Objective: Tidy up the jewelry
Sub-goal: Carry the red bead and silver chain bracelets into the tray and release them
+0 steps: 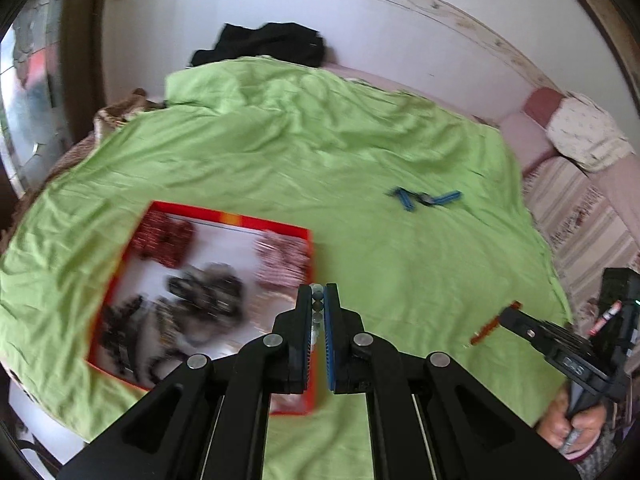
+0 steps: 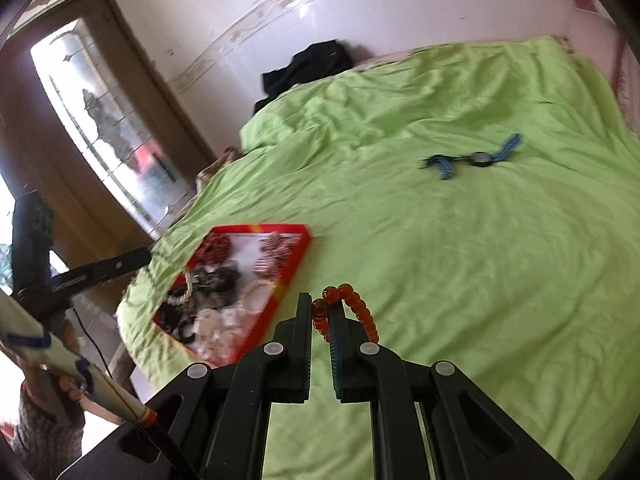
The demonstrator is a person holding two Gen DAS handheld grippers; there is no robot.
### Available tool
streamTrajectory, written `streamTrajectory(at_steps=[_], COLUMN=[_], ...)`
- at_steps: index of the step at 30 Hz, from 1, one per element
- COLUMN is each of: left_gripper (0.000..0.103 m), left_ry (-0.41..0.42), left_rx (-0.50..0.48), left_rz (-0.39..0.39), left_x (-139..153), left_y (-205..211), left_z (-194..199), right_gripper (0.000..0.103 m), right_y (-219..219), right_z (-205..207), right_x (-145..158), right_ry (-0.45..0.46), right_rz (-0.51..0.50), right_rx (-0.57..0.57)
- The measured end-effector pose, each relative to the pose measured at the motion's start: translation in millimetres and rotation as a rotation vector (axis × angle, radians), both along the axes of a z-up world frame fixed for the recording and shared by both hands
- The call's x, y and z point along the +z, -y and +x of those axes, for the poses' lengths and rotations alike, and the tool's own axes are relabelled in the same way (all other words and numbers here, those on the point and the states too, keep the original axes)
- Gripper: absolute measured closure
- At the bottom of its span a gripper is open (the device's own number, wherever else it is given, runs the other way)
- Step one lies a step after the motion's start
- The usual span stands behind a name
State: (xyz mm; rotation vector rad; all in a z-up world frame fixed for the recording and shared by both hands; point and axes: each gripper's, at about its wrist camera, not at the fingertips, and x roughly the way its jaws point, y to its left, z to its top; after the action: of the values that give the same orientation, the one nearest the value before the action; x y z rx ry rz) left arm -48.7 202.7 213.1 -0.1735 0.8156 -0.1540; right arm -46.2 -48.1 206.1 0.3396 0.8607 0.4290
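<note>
A red-rimmed tray (image 1: 224, 216) full of jewelry lies on the green sheet; it also shows in the right wrist view (image 2: 298, 258). My left gripper (image 1: 319, 294) is shut on a string of grey beads (image 1: 317, 305), held above the tray's right edge. My right gripper (image 2: 323, 304) is shut on an orange bead bracelet (image 2: 356, 308), held above the sheet just right of the tray. A blue-strapped watch (image 1: 426, 199) lies farther out on the sheet, and appears in the right wrist view (image 2: 478, 158) too.
The green sheet (image 1: 320, 140) covers a bed against a white wall. Black clothing (image 1: 264, 44) lies at the far edge. A pillow (image 1: 584, 136) sits at the right. A door with glass (image 2: 100, 120) stands left. The right gripper (image 1: 504, 316) shows in the left view.
</note>
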Motion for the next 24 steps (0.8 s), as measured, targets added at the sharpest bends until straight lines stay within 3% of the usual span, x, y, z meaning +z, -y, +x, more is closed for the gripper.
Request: streamTrajectory(at_steps=[9,15,24], left_gripper=[0.098,0.098,0.098], left_ry=[-0.081,-0.118,-0.184], left_rx=[0.059,0.086,0.089], left_rz=[-0.026,0.003,0.010], left_x=[-19,-39,-76], left_y=[-58,-71,-82], left_z=[75,118,161], right_gripper=[0.094,0.094,0.094], right_y=[-85,-140,-187], right_z=[47,87,130], right_x=[2,-11,-40], right_ry=[-0.037,-0.070,-0.115], right_rz=[0.002,-0.003,-0.033], right_rx=[0.119,0.187,0.242])
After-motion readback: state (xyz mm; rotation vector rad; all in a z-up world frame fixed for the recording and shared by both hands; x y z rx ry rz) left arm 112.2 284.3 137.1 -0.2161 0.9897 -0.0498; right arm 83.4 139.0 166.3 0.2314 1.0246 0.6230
